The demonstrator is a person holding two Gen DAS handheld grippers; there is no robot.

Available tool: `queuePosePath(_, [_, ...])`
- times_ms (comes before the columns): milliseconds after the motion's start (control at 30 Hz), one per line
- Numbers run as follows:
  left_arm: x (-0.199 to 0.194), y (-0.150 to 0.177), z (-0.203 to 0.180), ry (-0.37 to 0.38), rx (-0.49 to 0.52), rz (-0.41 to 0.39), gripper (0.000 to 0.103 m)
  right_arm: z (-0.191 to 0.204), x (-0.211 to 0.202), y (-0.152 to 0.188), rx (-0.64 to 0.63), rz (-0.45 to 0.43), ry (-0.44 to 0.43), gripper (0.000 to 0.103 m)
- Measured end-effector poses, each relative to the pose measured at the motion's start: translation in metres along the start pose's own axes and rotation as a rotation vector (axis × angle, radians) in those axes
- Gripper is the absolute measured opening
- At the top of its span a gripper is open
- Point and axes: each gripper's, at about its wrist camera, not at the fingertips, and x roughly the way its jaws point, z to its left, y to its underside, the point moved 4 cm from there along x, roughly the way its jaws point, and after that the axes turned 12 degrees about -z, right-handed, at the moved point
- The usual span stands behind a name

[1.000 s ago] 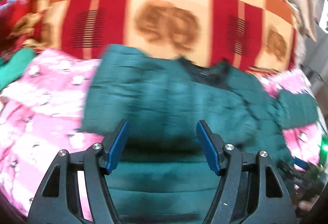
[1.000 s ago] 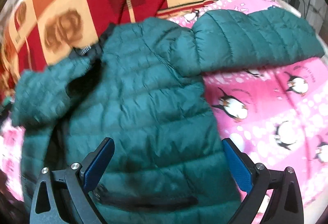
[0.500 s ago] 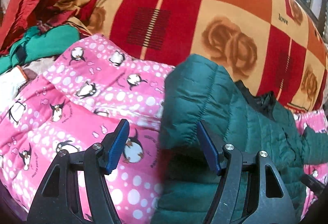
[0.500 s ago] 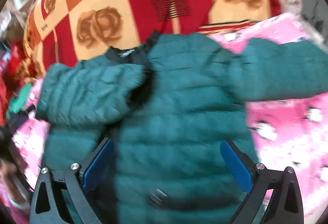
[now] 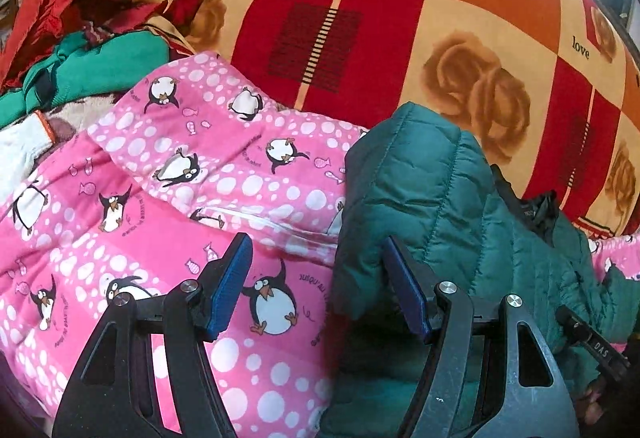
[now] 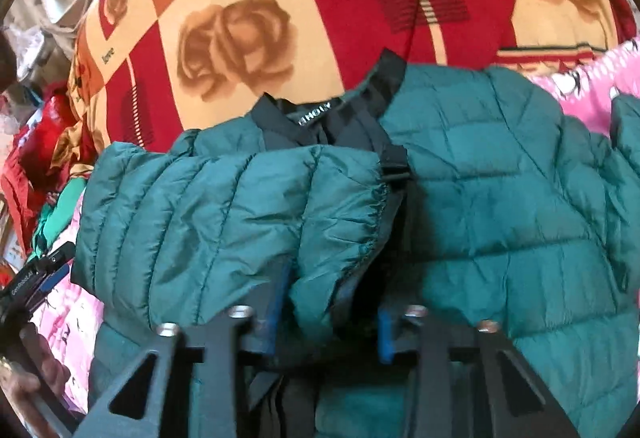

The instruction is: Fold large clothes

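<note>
A dark green quilted puffer jacket lies on a pink penguin quilt, collar toward the red and orange blanket. Its left sleeve is folded across the chest. My right gripper is shut on a bunch of jacket fabric at the sleeve cuff. In the left wrist view the jacket lies to the right. My left gripper is open and empty, its right finger against the jacket's folded edge, its left finger over the quilt.
A red and orange rose blanket rises behind the jacket. A pile of red and green clothes sits at the far left. The other gripper and hand show at the left edge of the right wrist view.
My left gripper has swung left off the jacket to its folded edge. My right gripper has come down over the folded sleeve and closed from wide open onto the fabric.
</note>
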Motion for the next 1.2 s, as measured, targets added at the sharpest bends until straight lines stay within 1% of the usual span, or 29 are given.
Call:
queuePosePath(67, [0.000,0.000,0.002,-0.003,-0.009,-0.003,0.068,0.002,-0.003,-0.003,-0.027,-0.015,0.007,0.023])
queuePosePath(133, [-0.001,0.000,0.005,-0.011,-0.018,-0.010,0.068,0.001,-0.010,-0.008,-0.047,-0.040,0.020,0.022])
queuePosePath(333, [0.000,0.000,0.006,-0.010,-0.029,-0.001,0.068,-0.011,-0.033,-0.033,-0.108,-0.124,0.095,0.019])
queuePosePath(400, [0.001,0.002,0.004,-0.008,-0.021,0.002,0.068,-0.019,-0.042,-0.044,-0.121,-0.164,0.137,0.019])
queuePosePath(467, [0.001,0.003,0.001,-0.007,-0.013,0.004,0.068,-0.028,-0.047,-0.053,-0.137,-0.185,0.180,0.018])
queuePosePath(633, [0.004,0.005,-0.003,-0.005,0.003,0.009,0.068,-0.051,-0.048,-0.068,-0.175,-0.207,0.274,0.018])
queuePosePath(733, [0.007,0.007,-0.005,-0.004,0.011,0.016,0.068,-0.064,-0.040,-0.069,-0.214,-0.200,0.326,0.017])
queuePosePath(900, [0.011,0.009,-0.014,0.009,0.035,0.014,0.068,-0.077,-0.011,-0.061,-0.268,-0.148,0.397,0.017])
queuePosePath(1000, [0.010,0.010,-0.022,0.025,0.058,0.000,0.068,-0.091,0.010,-0.048,-0.243,-0.080,0.411,0.017])
queuePosePath(1100, [0.011,0.012,-0.032,0.037,0.093,-0.001,0.068,-0.101,0.018,-0.043,-0.208,-0.035,0.397,0.017])
queuePosePath(1133, [0.011,0.013,-0.035,0.041,0.103,0.005,0.068,-0.104,0.016,-0.044,-0.184,-0.032,0.383,0.018])
queuePosePath(1167, [0.011,0.013,-0.037,0.045,0.107,0.011,0.068,-0.107,0.012,-0.046,-0.154,-0.025,0.366,0.031])
queuePosePath(1200, [0.010,0.012,-0.041,0.058,0.107,0.017,0.068,-0.110,0.007,-0.048,-0.128,-0.018,0.363,0.049])
